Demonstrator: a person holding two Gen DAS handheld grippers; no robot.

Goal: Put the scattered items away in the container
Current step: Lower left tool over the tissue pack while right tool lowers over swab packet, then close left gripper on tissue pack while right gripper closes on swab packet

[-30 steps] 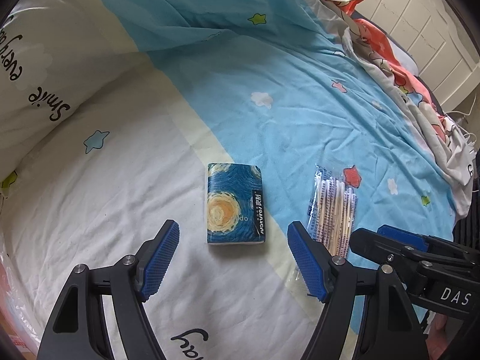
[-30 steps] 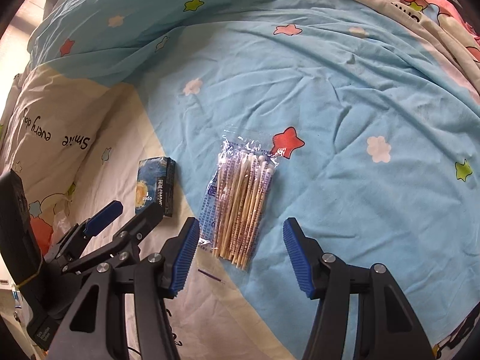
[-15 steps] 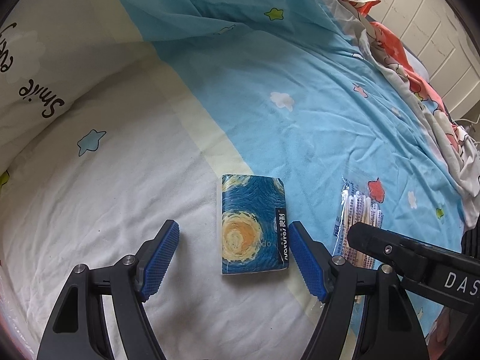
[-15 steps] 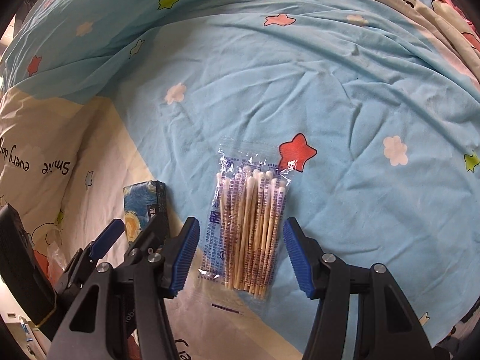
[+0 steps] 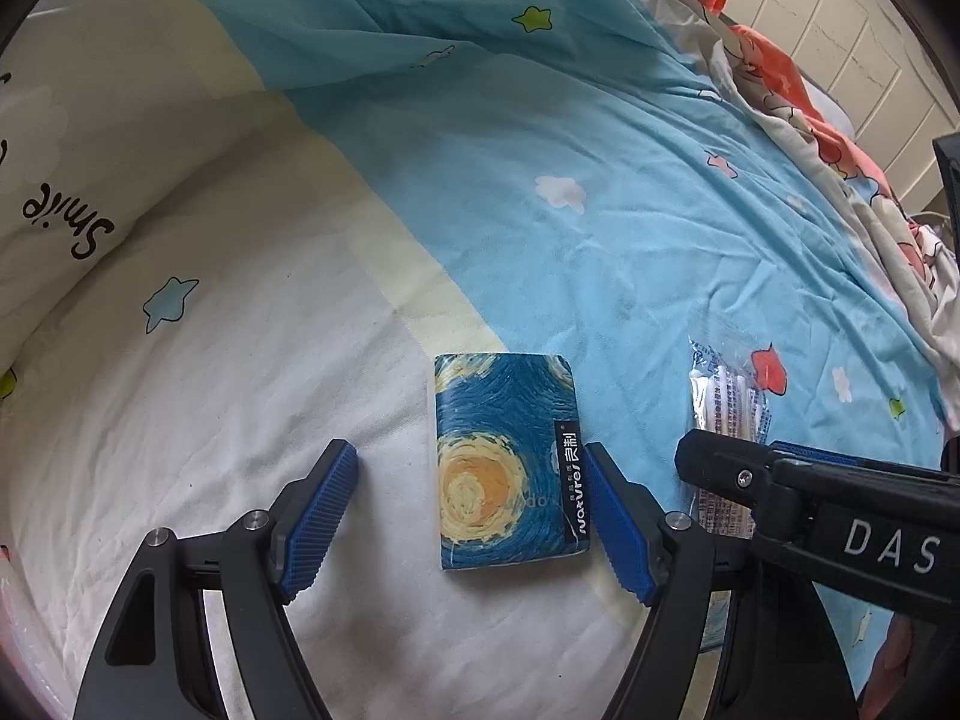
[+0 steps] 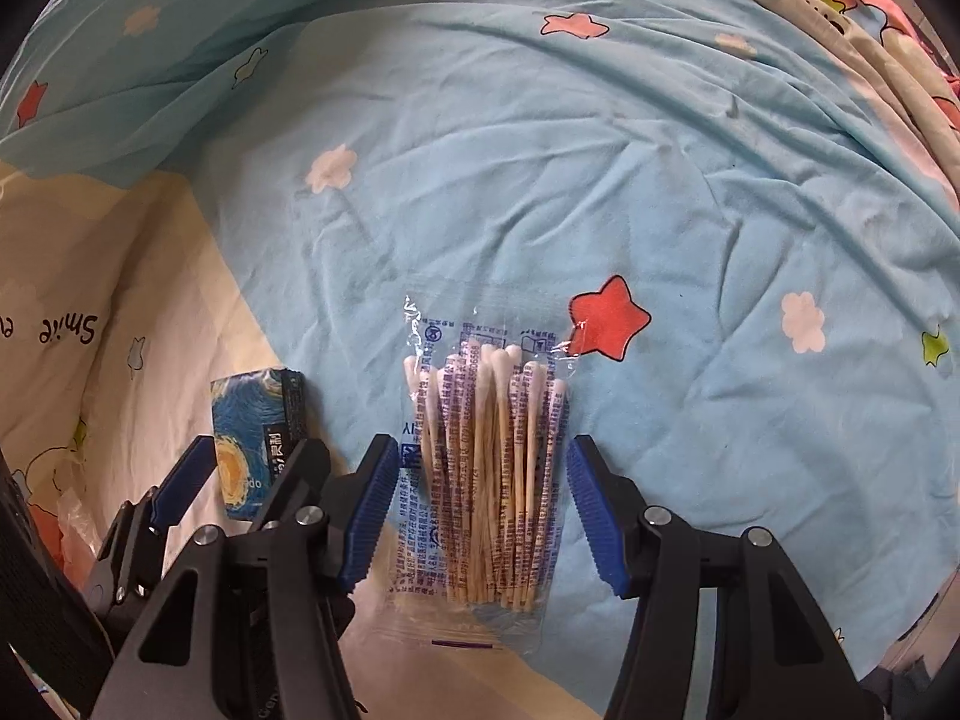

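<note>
A tissue pack [image 5: 504,462] printed with a blue and yellow swirl lies flat on the white part of the bed cover. My left gripper [image 5: 467,456] points down over it with its jaws opening. The pack sits between the fingers, close against the right pad [image 5: 612,516] and well clear of the left one. A clear bag of cotton swabs [image 6: 486,468] lies on the blue cover just right of the pack. My right gripper [image 6: 481,450] straddles the bag, open, with a small gap at each pad. The tissue pack [image 6: 252,420] and the left gripper [image 6: 249,462] show at the right wrist view's lower left.
The bed cover [image 5: 600,210] is wrinkled, with a raised fold at the back. A crumpled red and white quilt [image 5: 840,150] lies along the right, with white cabinet doors [image 5: 840,30] behind it. Pink and clear plastic [image 6: 72,516] shows at the lower left edge.
The left gripper has shifted so the tissue pack now lies between its fingers. The right gripper has moved over the swab bag, which now sits squarely between its pads.
</note>
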